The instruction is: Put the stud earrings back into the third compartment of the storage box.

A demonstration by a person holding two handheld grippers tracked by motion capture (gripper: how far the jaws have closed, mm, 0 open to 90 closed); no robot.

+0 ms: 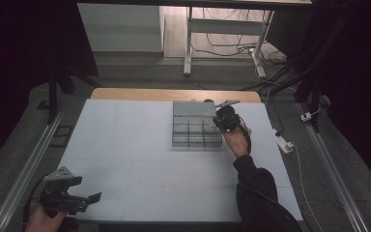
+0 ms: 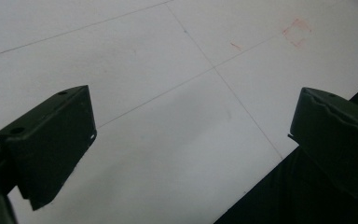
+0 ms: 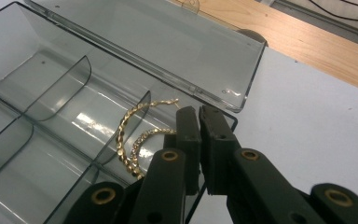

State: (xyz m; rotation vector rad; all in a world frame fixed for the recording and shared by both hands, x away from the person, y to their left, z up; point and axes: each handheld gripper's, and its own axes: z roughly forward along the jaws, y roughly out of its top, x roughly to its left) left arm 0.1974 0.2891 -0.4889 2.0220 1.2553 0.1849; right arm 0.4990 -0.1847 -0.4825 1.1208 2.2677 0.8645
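A clear grey organizer box (image 1: 188,141) with several compartments lies on the white table, its lid (image 3: 168,42) folded back flat. In its far right compartment lie a twisted gold bracelet (image 3: 123,128) and a thin rhinestone bracelet (image 3: 144,136), which partly overlap. My right gripper (image 3: 199,116) hovers over that corner of the box (image 3: 60,88), its jaws a narrow slit apart with nothing between them. A hand holds the right gripper (image 1: 215,125) at the box's right end. My left gripper (image 1: 84,189) rests near the table's front left corner, its jaws wide apart over bare table (image 2: 191,135).
A wooden strip (image 1: 174,94) runs along the table's far edge, just behind the lid. A faint red square mark (image 2: 297,32) is on the table top ahead of the left gripper. Cables and a desk frame (image 1: 222,29) stand on the floor beyond.
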